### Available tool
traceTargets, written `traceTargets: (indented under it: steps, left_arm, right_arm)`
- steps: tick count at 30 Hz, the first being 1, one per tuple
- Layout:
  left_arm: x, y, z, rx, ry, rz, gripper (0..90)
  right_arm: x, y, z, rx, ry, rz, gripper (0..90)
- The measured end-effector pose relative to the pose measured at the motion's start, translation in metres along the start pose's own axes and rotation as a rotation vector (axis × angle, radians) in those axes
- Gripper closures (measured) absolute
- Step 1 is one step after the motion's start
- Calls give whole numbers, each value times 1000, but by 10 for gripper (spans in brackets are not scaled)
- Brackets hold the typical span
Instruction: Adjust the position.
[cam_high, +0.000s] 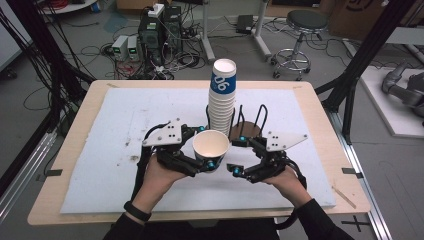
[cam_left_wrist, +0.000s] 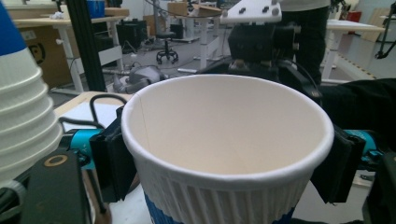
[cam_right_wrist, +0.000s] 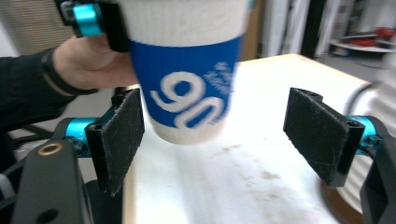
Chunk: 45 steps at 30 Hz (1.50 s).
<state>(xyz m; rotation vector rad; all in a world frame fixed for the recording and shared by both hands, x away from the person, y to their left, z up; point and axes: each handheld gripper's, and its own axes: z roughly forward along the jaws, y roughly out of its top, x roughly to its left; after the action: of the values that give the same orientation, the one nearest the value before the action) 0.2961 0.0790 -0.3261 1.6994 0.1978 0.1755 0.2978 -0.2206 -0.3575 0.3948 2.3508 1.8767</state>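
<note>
A white ribbed paper cup (cam_high: 211, 144) with a blue band marked "90" hangs above the white mat, mouth up and empty. My left gripper (cam_high: 206, 148) is shut on it, a pad pressed on each side just below the rim (cam_left_wrist: 224, 163). In the right gripper view the cup (cam_right_wrist: 187, 70) sits high between the jaws of my right gripper (cam_right_wrist: 219, 135); its left pad (cam_right_wrist: 119, 135) is close beside the cup and the right pad stands well away. In the high view the right gripper (cam_high: 237, 154) is open just right of the cup.
A tall stack of the same cups (cam_high: 222, 100) stands right behind the held cup, next to a dark round base with black wire loops (cam_high: 247, 129). A stained white mat (cam_high: 115, 150) covers the wooden table (cam_high: 330, 150).
</note>
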Motion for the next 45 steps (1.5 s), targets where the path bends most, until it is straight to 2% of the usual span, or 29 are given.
traceTargets:
  steps: [2,3,4,11,14,23,45]
  left_arm:
    - [4,-3,-3,6,12,-7,220]
    - [6,-4,-4,8,17,-7,220]
    - [9,-6,-7,13,28,-8,220]
    - [14,-10,-14,32,74,-2,220]
    - [17,-11,-16,34,90,0,220]
    - [18,-9,-18,25,91,-1,220]
    - [12,-1,-12,18,61,22,220]
  right_arm:
    - [-7,1,-8,-15,-55,16,208]
    - [-7,1,-8,-15,-55,16,208]
    - [-11,1,-13,-14,-95,22,208]
    - [-22,-1,-30,-13,-176,46,209]
    - [-24,-1,-34,-16,-185,44,209]
    - [-28,1,-43,-7,-208,35,209]
    - [-25,3,-47,-11,-221,24,208]
